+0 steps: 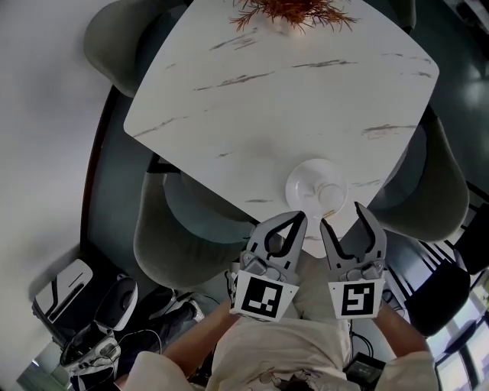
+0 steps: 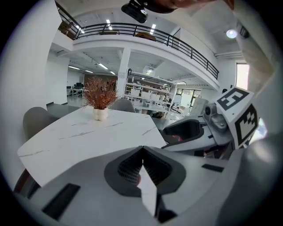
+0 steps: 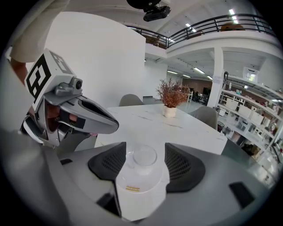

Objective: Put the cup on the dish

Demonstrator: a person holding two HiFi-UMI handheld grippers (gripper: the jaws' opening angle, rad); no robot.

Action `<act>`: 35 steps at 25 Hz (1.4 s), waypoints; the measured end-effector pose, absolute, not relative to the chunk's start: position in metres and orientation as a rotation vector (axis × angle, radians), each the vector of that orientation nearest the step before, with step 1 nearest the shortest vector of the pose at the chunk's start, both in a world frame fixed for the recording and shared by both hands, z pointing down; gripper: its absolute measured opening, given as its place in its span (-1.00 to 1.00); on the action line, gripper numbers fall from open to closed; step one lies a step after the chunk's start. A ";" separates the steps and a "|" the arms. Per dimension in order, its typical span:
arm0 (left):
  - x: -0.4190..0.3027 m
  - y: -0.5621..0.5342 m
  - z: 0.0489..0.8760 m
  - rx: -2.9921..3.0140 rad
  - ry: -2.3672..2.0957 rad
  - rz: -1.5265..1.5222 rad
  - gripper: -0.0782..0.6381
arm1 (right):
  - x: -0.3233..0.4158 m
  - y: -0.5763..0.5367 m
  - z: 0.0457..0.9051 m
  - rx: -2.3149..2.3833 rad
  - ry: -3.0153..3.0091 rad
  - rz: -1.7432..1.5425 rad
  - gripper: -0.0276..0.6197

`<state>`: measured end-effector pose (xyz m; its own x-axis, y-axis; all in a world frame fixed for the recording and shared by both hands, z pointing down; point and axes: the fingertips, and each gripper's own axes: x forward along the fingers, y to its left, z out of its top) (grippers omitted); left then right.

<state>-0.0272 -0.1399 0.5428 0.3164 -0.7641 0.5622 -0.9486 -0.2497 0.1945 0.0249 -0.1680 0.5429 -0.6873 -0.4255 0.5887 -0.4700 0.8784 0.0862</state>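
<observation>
A clear glass cup (image 1: 328, 192) stands upright on a white dish (image 1: 301, 180) near the table's front edge. In the right gripper view the cup (image 3: 144, 157) and the dish (image 3: 146, 199) lie between my jaws. My right gripper (image 1: 341, 215) is open just short of the dish, its pads clear of the cup. To its left my left gripper (image 1: 299, 217) is shut with nothing in it, hovering off the table edge. In the left gripper view the left gripper (image 2: 142, 149) has its tips touching; the cup and dish are hidden there.
The white marble table (image 1: 252, 92) carries a vase of dried reddish branches (image 1: 286, 11) at its far side. Grey chairs stand at the near left (image 1: 179, 229), far left (image 1: 122, 38) and right (image 1: 439, 187). Bags lie on the floor at lower left (image 1: 84, 305).
</observation>
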 end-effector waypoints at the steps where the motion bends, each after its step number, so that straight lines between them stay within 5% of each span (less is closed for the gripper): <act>1: -0.025 -0.139 0.538 2.096 -1.516 0.490 -0.77 | 0.026 -0.168 0.538 0.653 -2.435 0.103 -0.12; 31: 0.002 -0.094 0.392 2.084 -1.716 0.315 -0.77 | 0.058 -0.119 0.401 0.636 -2.604 0.200 -0.13; 35: 0.007 -0.085 0.375 2.083 -1.738 0.284 -0.77 | 0.067 -0.110 0.382 0.643 -2.621 0.272 -0.29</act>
<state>0.0065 -0.0849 0.3752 0.2014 -0.8901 0.4089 -0.9740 -0.1377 0.1800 0.0669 -0.1095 0.3821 -0.8021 -0.3956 0.4474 -0.4790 0.8736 -0.0863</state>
